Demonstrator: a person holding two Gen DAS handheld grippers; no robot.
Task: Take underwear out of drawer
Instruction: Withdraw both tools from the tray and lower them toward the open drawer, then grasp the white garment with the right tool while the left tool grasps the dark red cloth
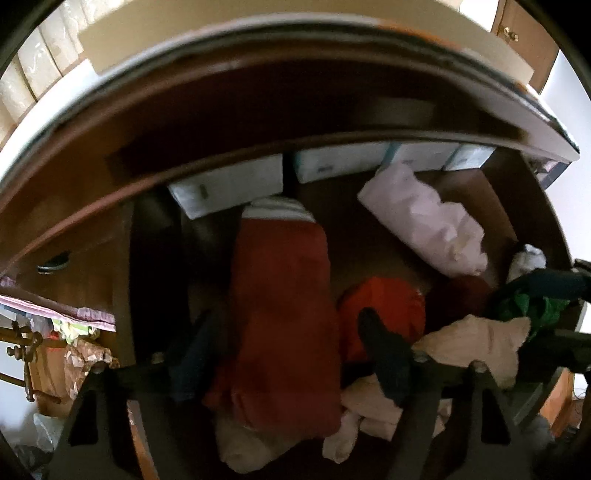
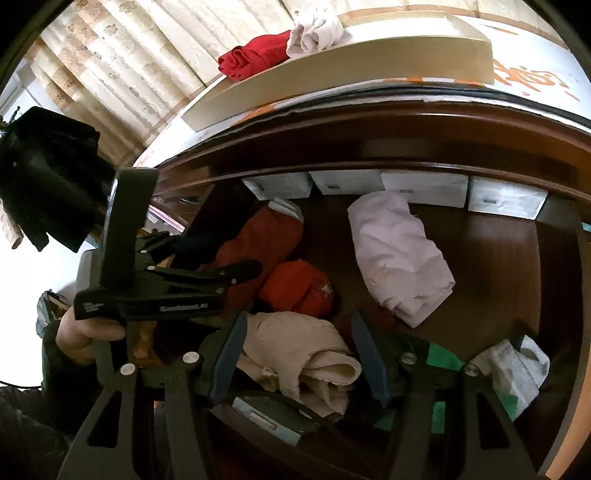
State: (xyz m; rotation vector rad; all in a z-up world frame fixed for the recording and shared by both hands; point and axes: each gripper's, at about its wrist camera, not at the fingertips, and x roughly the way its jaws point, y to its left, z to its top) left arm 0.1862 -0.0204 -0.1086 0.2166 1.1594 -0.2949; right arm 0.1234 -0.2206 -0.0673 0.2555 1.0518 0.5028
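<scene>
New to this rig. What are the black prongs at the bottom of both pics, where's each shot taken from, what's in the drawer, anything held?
There is no robot. A person holds a handheld two-finger tool in each hand, and each tool carries a fisheye camera looking along its fingers.

In the left wrist view, the left tool is open around a dark red garment in the open drawer.

In the right wrist view, the right tool is open around a beige garment. The left tool also shows there, at left.

The drawer also holds an orange garment, a pale pink garment, something green and white boxes at the back. Nothing looks clamped yet.

A red garment and a white one lie on the cabinet top.
</scene>
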